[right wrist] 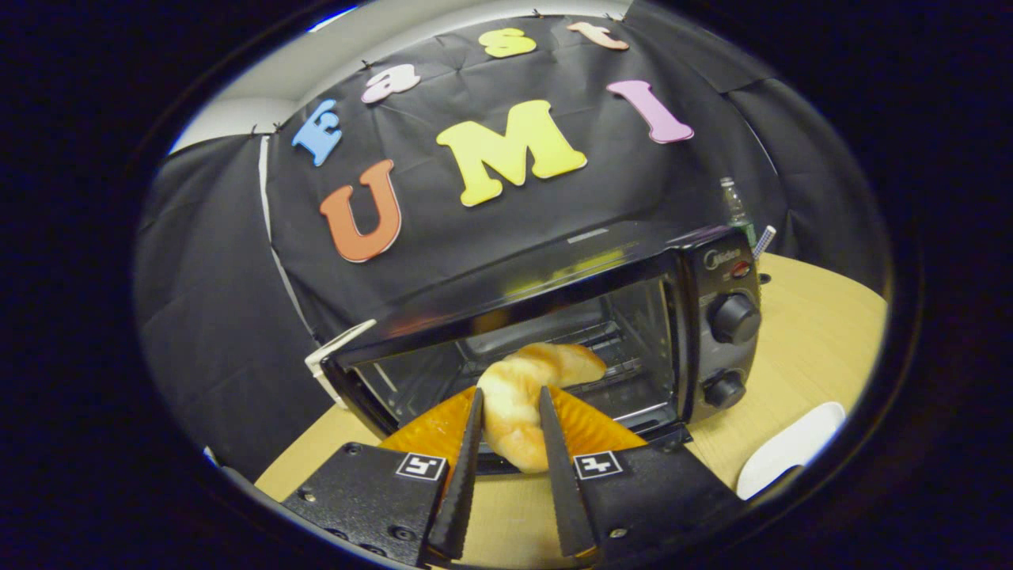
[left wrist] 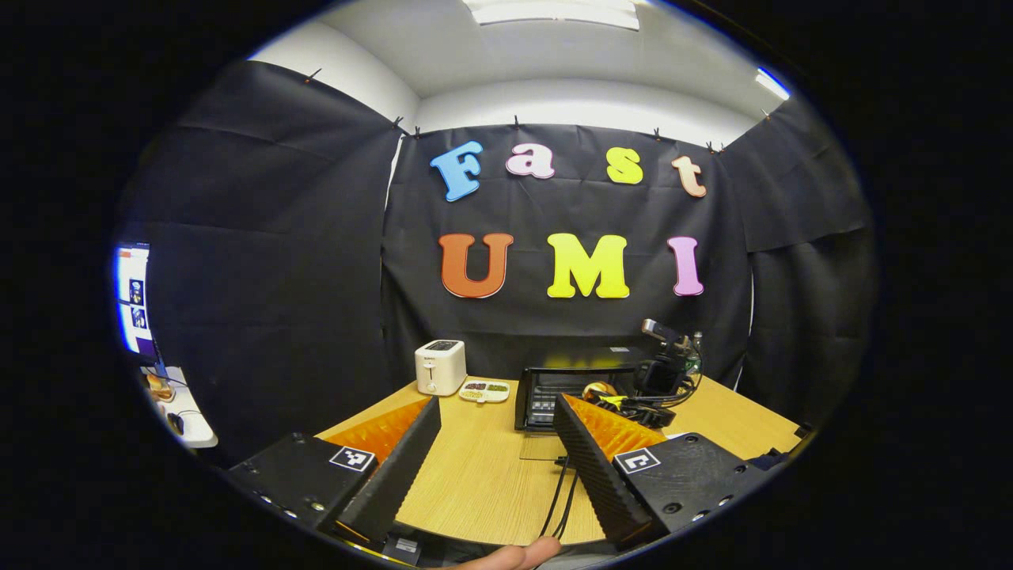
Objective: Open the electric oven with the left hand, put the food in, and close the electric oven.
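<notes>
The near end of the croissant (right wrist: 518,396) is hidden between the right gripper (right wrist: 506,412) fingers, the white plate (right wrist: 787,447) is cut off at the edge, and the small dish's (left wrist: 484,390) contents are too small to tell.

black cloth (left wrist: 269,261) hangs on the booth's walls around me, clipped along the top, creased in places. above it i see a white wall (left wrist: 586,99) and ceiling with a bright light panel (left wrist: 554,12). the wooden surface (left wrist: 483,475) below me is pale. at far left, a lit screen (left wrist: 130,297) stands over a small white side table (left wrist: 190,423).
</notes>
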The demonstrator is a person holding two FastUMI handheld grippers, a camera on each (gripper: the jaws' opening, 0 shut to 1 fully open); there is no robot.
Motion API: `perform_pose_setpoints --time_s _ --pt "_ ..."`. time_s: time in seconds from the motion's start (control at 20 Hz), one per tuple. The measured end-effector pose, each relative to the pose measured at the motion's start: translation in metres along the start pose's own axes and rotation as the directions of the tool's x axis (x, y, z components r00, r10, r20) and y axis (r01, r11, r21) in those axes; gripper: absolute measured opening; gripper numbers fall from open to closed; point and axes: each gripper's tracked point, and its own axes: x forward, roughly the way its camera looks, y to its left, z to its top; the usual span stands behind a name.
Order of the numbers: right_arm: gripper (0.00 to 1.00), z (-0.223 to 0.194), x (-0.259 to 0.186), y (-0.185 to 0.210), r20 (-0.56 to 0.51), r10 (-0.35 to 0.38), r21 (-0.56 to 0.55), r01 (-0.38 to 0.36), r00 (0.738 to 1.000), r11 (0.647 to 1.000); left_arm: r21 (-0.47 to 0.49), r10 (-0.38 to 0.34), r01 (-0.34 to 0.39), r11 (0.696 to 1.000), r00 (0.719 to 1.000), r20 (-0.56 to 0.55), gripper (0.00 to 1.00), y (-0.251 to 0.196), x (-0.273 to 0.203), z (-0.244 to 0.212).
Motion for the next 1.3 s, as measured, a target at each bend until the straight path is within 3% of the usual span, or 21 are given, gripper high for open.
perform_pose_setpoints --time_s 0.4,0.45,0.5,0.55,0.8,1.1,1.25,1.3 --pt "0.46 0.018 0.069 0.001 0.013 0.015 0.007 -0.015 1.0 1.0 0.04 0.007 -0.004 0.999 0.998 -0.063 0.94 0.01 0.017 -0.022" --pt "0.56 0.015 0.072 0.003 -0.007 0.03 0.003 -0.03 1.0 1.0 0.038 0.006 -0.003 0.999 0.997 -0.071 0.94 0.009 0.018 -0.025" --pt "0.75 0.011 0.069 0.002 -0.023 0.026 -0.004 -0.026 0.999 1.0 0.035 0.001 0.002 0.999 0.997 -0.079 0.94 0.007 0.02 -0.026" --pt "0.87 0.011 0.063 -0.003 -0.023 0.014 -0.007 -0.014 1.0 1.0 0.033 -0.005 0.008 0.999 0.996 -0.086 0.95 0.004 0.022 -0.027" --pt "0.99 0.016 0.025 -0.017 -0.034 -0.003 -0.016 0.003 0.999 1.0 0.047 -0.032 0.036 0.998 0.997 -0.064 0.94 -0.014 0.011 -0.02" --pt "0.96 0.026 -0.053 -0.028 -0.047 0.07 -0.064 -0.073 0.996 0.995 0.022 -0.042 0.043 0.999 0.999 -0.031 0.94 -0.029 0.008 -0.012" --pt "1.0 0.054 -0.099 -0.034 0.023 0.089 -0.084 -0.087 0.996 0.993 -0.022 -0.038 0.037 0.999 0.999 -0.037 0.94 -0.034 0.012 -0.019" --pt "0.96 0.064 -0.114 -0.039 0.044 0.084 -0.099 -0.08 0.995 0.992 -0.021 -0.044 0.043 0.999 0.998 -0.038 0.94 -0.036 0.012 -0.021"
